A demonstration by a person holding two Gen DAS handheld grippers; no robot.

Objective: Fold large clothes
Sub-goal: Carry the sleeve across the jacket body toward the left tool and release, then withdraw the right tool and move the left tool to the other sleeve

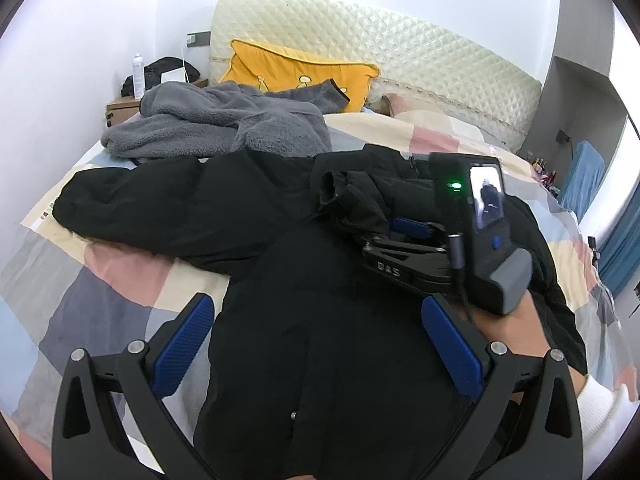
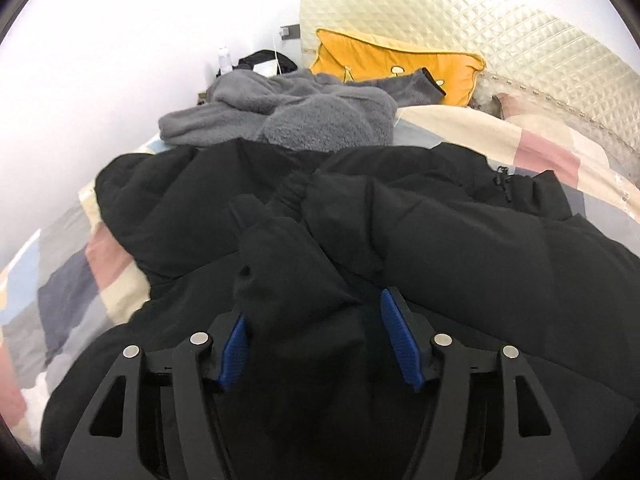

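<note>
A large black padded jacket [image 1: 224, 208] lies spread on the bed; it also fills the right wrist view [image 2: 480, 248]. My left gripper [image 1: 316, 340] is open above the jacket's body and holds nothing. My right gripper [image 2: 314, 328] has its blue pads on either side of a thick black sleeve fold [image 2: 296, 280] and grips it. In the left wrist view the right gripper [image 1: 404, 236] lies across the jacket at the right, its fingers buried in the sleeve.
A grey fleece garment [image 1: 224, 120] lies behind the jacket. A yellow pillow [image 1: 304, 70] leans on the quilted cream headboard [image 1: 420, 60]. The patchwork bedcover [image 1: 100, 280] shows at left. A nightstand [image 1: 120, 108] with a bottle stands at the far left.
</note>
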